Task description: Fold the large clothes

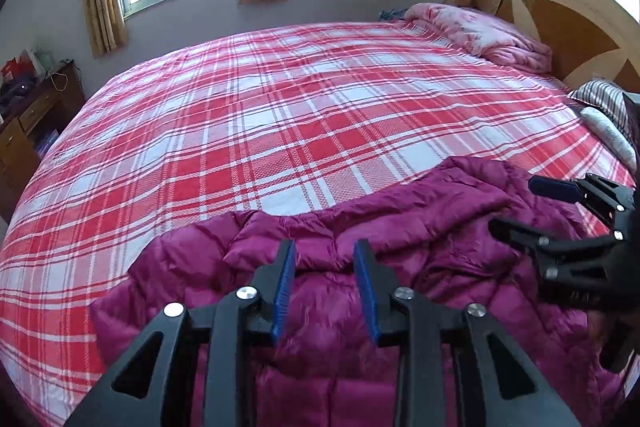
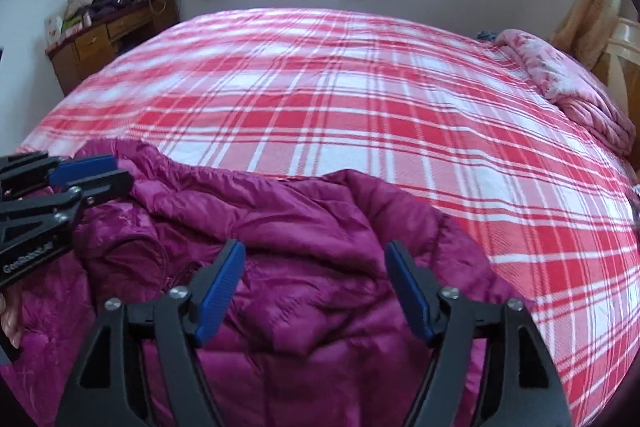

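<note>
Left wrist: one magenta jacket (image 1: pixel 400 239), two open grippers above

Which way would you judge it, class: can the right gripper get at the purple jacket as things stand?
Probably yes: the right gripper hangs open just above the purple jacket, nothing lies between them, and the left gripper is off to one side.

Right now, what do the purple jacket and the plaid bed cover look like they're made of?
Jacket: looks like thin synthetic shell, nylon or polyester, over puffy fill; it has a slight sheen, stitched quilt channels and soft crumpled folds. Likely slippery, though that is a guess.
Bed cover: looks like matte woven cloth, possibly cotton; a coarse weave texture shows in the red and white checks, with no shine.
</note>
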`<state>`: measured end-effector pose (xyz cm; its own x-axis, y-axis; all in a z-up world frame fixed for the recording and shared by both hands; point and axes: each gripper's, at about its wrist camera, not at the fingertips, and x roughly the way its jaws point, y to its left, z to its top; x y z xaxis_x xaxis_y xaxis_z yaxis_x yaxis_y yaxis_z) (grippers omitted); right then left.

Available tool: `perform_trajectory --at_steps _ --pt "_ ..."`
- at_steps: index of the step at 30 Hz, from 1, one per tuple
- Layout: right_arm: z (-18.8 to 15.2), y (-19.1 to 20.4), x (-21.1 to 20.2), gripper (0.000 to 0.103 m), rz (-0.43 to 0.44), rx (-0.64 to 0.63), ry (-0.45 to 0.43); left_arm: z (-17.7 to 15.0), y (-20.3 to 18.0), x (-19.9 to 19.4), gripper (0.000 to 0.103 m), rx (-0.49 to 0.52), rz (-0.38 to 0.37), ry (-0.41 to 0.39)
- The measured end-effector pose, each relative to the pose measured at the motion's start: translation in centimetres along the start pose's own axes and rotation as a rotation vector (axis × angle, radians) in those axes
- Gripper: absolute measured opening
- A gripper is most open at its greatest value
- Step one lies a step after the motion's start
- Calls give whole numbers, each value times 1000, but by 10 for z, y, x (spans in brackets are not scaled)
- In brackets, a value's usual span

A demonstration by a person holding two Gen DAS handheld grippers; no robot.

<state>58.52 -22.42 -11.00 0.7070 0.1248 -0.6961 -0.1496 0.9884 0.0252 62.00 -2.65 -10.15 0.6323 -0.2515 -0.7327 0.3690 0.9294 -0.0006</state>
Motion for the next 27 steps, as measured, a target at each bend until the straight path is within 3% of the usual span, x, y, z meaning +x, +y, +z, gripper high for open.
perform_trajectory --at_steps 2,7,15,19,22,27 --pt "-13 -16 -21 85 -9 50 -3 -18 6 -29 48 -10 9 -22" --pt "-82 -37 -84 85 74 149 63 -103 27 -100 49 -51 -24 -2" --pt "-208 -36 -174 85 32 201 83 -232 61 -165 49 -158 51 35" --pt "-246 -31 -207 85 7 210 68 -272 60 -189 49 -186 62 40" --pt "-278 -28 -218 84 5 232 112 -300 55 -204 49 -213 38 45" --pt "-318 -22 -234 71 21 243 117 -329 50 -224 50 -251 -7 30"
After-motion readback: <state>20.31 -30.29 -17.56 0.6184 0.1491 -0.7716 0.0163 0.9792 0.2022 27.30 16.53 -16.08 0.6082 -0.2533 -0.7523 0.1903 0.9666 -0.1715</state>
